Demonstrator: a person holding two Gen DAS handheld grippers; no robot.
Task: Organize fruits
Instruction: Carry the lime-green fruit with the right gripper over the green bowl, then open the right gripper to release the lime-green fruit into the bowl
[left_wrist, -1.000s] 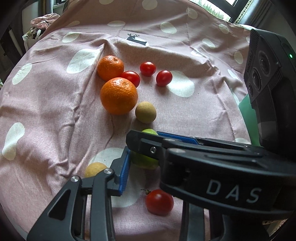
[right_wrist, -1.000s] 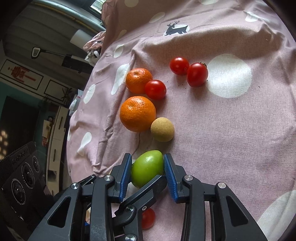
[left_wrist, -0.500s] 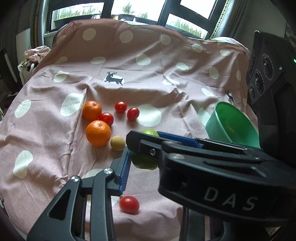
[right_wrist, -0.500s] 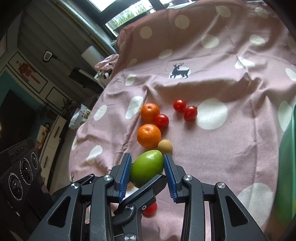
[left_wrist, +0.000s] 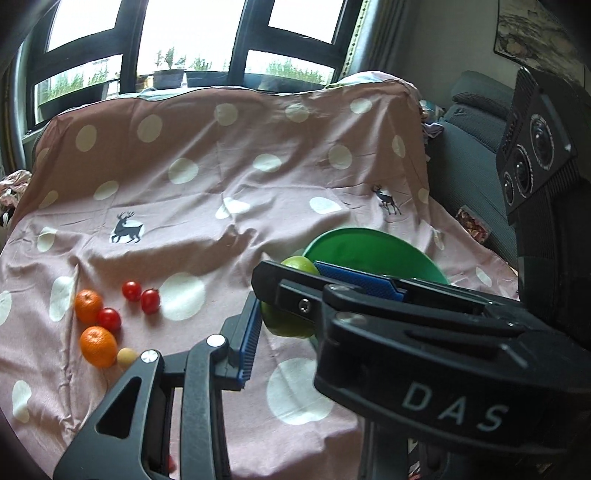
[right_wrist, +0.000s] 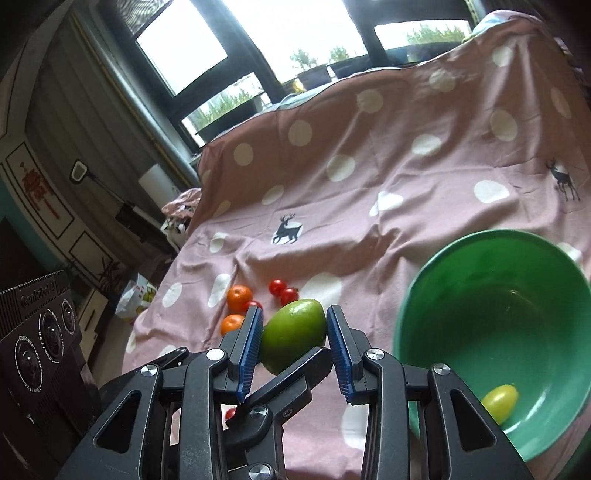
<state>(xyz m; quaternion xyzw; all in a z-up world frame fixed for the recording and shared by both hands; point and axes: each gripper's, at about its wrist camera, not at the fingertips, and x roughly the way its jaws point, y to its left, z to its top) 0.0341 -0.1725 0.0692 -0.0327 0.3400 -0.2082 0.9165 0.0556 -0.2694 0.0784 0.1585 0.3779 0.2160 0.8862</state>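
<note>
Room: window with dark frames at 12 o'clock; a sofa or armchair at 3 o'clock in the left wrist view.
Surface: pink cloth (right_wrist: 369, 206) with white dots and deer prints, creased, draped up at the back.
Bowl (right_wrist: 461, 280): green, at 3 o'clock in the right wrist view, tilted toward the camera; one yellow-green fruit (right_wrist: 499, 401) lies low inside it.
Green fruit (right_wrist: 293, 335): oval, smooth, held off the cloth, just left of the bowl rim.
Right gripper (right_wrist: 293, 345): clenched on the green fruit, blue pads on its two sides.
Left gripper (left_wrist: 295, 325): one blue pad shows just beside the fruit, the other is hidden behind the right gripper's body; cannot tell whether it is released or clenched.
Loose fruit: two oranges (left_wrist: 98, 346), three cherry tomatoes (left_wrist: 149, 301) and a tan fruit (left_wrist: 125, 356) at 9 o'clock on the cloth, well apart from the bowl; another tomato (right_wrist: 229, 412) under the grippers.
Risk, slip: the smooth, rounded fruit sits near the pad tips and could squirt out.
Risk, miss: an early release would likely drop it outside the rim, to roll down the creased cloth.
Risk, bowl: a knock on the rim could tip the tilted bowl and spill it.
Risk, clash: the two grippers are crowded close and could collide.
</note>
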